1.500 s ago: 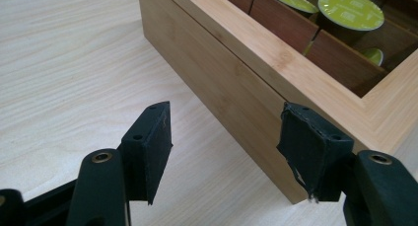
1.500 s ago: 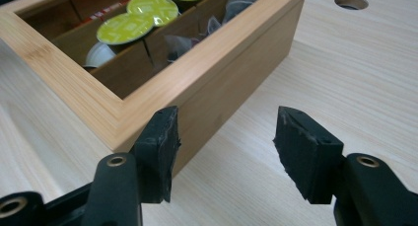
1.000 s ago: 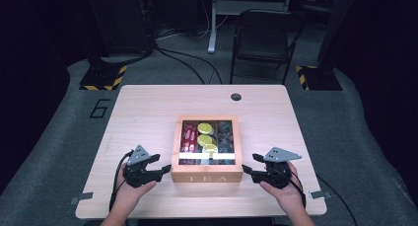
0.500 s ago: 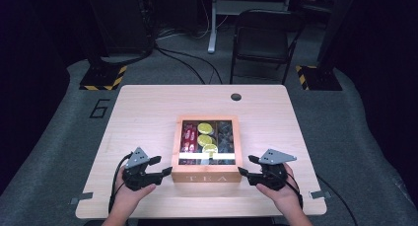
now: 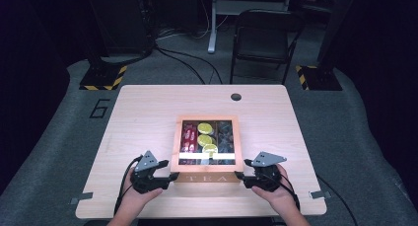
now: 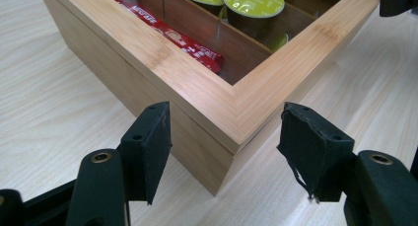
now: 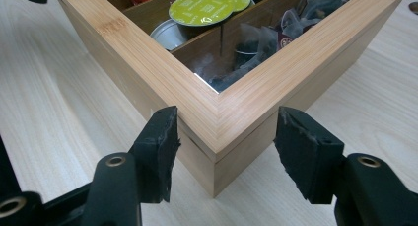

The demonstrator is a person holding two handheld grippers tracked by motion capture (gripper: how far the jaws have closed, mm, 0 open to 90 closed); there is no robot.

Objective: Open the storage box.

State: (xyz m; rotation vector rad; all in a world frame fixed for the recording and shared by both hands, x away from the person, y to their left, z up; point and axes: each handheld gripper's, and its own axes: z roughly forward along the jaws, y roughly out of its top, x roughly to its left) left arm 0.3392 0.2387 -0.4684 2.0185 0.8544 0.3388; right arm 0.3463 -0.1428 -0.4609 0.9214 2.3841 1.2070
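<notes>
A wooden tea box (image 5: 206, 177) sits on the near middle of the table (image 5: 148, 107), its glass-windowed lid closed over red sachets (image 5: 188, 137), green-topped capsules (image 5: 205, 129) and dark tea bags (image 5: 226, 135). The left gripper (image 5: 172, 176) stands at the box's near left corner, jaws spread with the corner between them; in the left gripper view one pad lies against the box's side and the other stands apart. The right gripper (image 5: 240, 175) stands at the near right corner, jaws just closing a little around it, one pad touching the wood, the other apart
</notes>
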